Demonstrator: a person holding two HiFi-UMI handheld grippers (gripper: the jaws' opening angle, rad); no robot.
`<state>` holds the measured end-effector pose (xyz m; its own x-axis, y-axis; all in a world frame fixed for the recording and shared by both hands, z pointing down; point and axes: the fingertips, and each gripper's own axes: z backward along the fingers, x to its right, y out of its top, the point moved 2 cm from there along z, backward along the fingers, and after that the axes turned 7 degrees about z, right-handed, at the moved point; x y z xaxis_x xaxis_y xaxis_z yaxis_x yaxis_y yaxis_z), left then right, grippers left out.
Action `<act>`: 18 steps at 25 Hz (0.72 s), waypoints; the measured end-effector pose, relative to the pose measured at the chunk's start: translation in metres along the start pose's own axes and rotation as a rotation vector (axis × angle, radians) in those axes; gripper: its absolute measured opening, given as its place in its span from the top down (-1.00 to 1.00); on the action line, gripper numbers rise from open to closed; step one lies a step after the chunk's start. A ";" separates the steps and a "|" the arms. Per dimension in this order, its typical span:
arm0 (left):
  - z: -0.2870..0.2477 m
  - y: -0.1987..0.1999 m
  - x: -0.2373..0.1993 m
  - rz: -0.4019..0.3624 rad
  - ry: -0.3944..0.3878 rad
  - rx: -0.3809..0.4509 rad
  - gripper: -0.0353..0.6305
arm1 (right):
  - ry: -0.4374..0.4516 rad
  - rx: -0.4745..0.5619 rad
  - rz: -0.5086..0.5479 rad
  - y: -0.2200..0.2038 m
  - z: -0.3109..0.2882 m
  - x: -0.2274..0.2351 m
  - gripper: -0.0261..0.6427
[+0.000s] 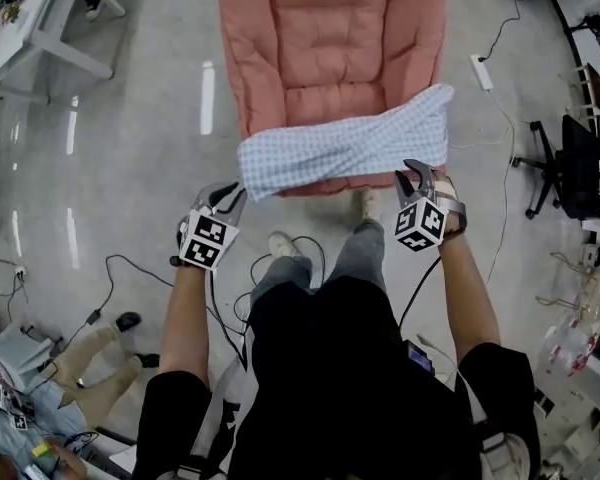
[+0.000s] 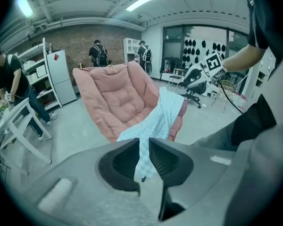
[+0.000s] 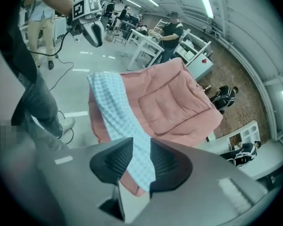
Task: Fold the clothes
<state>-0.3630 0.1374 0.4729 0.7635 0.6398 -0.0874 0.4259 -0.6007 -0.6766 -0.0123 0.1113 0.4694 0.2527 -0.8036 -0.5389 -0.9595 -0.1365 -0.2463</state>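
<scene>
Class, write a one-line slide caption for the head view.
Left claw and right claw hold a checked cloth stretched between them at a pink chair.

One checked cloth (image 1: 350,148), one pink padded chair (image 1: 325,38), and two grippers, the left gripper (image 1: 235,196) and the right gripper (image 1: 418,173). Farther off on the grey floor, one white power strip (image 1: 481,72) and one black office chair (image 1: 577,168); at the upper left, one white table (image 1: 40,18).

Pink chair (image 1: 330,48) sits dead ahead of the left hand-held gripper (image 1: 225,203) and right hand-held gripper (image 1: 420,180), so that way's blocked, and the checked cloth (image 1: 350,148) spans the gap between them. Plenty of bare floor (image 1: 150,168) outboard of each; cables (image 1: 108,268) and the person's legs (image 1: 365,253) clutter things below.
</scene>
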 end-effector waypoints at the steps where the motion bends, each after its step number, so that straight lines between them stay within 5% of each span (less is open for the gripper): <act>1: -0.006 0.012 0.008 -0.009 -0.005 0.007 0.69 | -0.010 0.002 -0.009 -0.010 0.001 0.009 0.56; 5: -0.049 0.047 0.037 -0.020 -0.011 0.002 0.69 | -0.017 0.009 -0.031 -0.060 -0.012 0.038 0.56; 18: -0.237 0.142 0.183 0.111 -0.031 -0.059 0.69 | 0.044 0.107 0.075 -0.231 -0.079 0.150 0.58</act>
<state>-0.0477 0.0555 0.5339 0.7930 0.5813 -0.1825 0.3677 -0.6955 -0.6173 0.2373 -0.0232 0.5089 0.1727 -0.8344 -0.5234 -0.9561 -0.0142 -0.2928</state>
